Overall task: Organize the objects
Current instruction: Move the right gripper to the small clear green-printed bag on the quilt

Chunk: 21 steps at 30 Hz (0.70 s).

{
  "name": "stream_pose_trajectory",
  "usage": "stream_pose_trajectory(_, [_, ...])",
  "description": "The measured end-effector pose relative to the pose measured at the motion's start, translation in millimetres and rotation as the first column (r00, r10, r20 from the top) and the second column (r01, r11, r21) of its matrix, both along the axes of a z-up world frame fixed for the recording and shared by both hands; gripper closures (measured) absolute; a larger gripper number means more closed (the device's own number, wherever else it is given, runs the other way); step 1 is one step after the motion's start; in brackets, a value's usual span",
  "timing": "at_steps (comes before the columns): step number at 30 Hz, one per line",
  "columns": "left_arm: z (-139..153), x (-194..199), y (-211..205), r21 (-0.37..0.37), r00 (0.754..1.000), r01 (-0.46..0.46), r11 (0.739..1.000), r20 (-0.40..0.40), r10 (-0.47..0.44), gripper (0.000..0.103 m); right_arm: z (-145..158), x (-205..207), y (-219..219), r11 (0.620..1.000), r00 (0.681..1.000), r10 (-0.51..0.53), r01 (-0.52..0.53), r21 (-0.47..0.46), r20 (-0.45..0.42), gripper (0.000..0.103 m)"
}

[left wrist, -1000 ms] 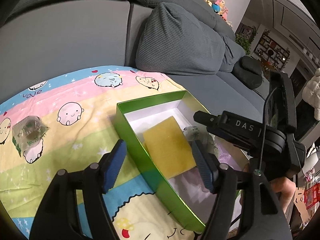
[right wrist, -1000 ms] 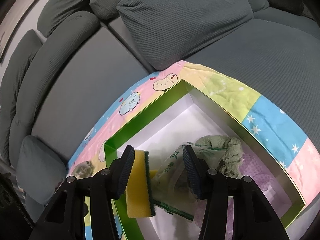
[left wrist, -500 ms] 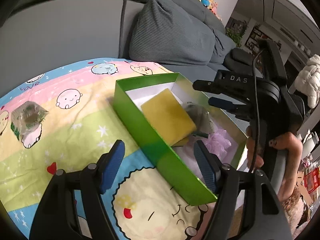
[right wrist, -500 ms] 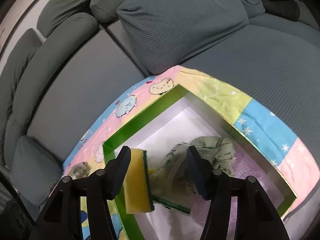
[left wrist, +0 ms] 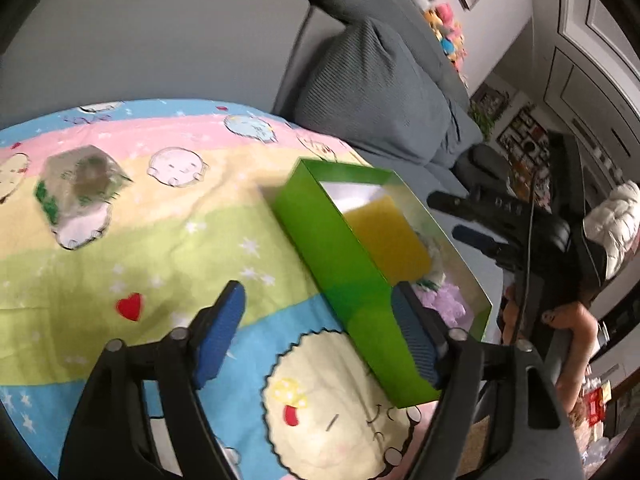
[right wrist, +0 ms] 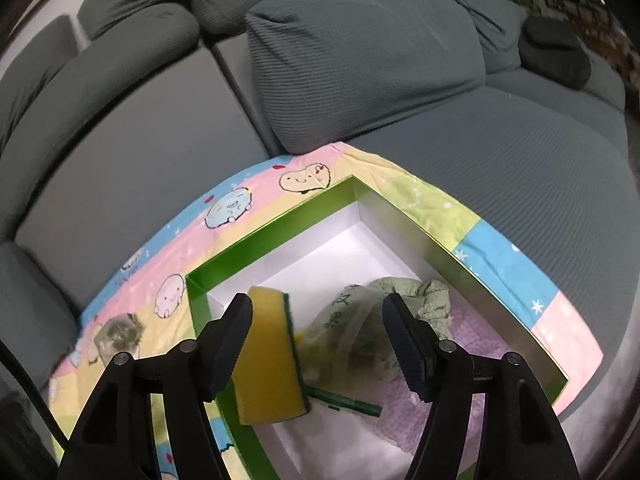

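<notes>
A green box (left wrist: 340, 256) with a white inside stands on a pastel cartoon blanket (left wrist: 168, 248). In it lie a yellow sponge (right wrist: 270, 354), a clear bag with green print (right wrist: 348, 320), a green cloth (right wrist: 420, 296) and a purple cloth (right wrist: 472, 344). Another clear bag with something dark inside (left wrist: 78, 184) lies on the blanket far left, also small in the right wrist view (right wrist: 118, 338). My left gripper (left wrist: 320, 336) is open and empty, its right finger beside the box's near wall. My right gripper (right wrist: 320, 344) is open and empty above the box contents.
The blanket lies on a grey sofa (right wrist: 480, 160) with a large grey cushion (right wrist: 360, 68) behind the box. The sofa's back cushions (right wrist: 120, 112) rise at the left. A cluttered room with shelves (left wrist: 524, 140) lies beyond the sofa's right end.
My left gripper has pulled back and swung left, bringing the loose bag on the blanket closer to centre. My right gripper has lifted slightly over the box, still open.
</notes>
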<state>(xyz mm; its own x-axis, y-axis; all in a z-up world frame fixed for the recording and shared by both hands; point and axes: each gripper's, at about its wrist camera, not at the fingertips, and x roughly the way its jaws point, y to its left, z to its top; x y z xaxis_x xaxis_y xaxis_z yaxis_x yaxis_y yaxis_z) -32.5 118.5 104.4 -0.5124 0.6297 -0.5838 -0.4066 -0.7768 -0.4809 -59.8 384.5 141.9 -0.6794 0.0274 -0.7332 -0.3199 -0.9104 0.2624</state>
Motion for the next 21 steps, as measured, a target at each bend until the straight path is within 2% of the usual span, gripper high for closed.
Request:
stream_pose_trajectory(5, [12,2,-27,0.012,0.998,-0.058,0.998,-0.033,0.058,0.023,10,4,-19,0.995,1.000,-0.004,0.004,0.096,0.001,0.027])
stream_pose_trajectory(10, [17,-5,-73,0.043,0.983,-0.184,0.982,-0.020,0.185,0.021,21,7,-42,0.985,1.000,0.024,-0.021,0.171,-0.013,0.026])
stream_pose_trajectory(15, [20,-8,-123,0.064,0.948,-0.317,0.946,0.008,0.317,0.021,27,4,-80,0.965,0.994,0.111,-0.104,0.240,-0.017,0.025])
stream_pose_trajectory(21, [15,-8,-169,0.070,0.896,-0.443,0.894,0.058,0.440,0.020,26,-1,-137,0.924,0.966,0.259,-0.251,0.288,0.008,0.025])
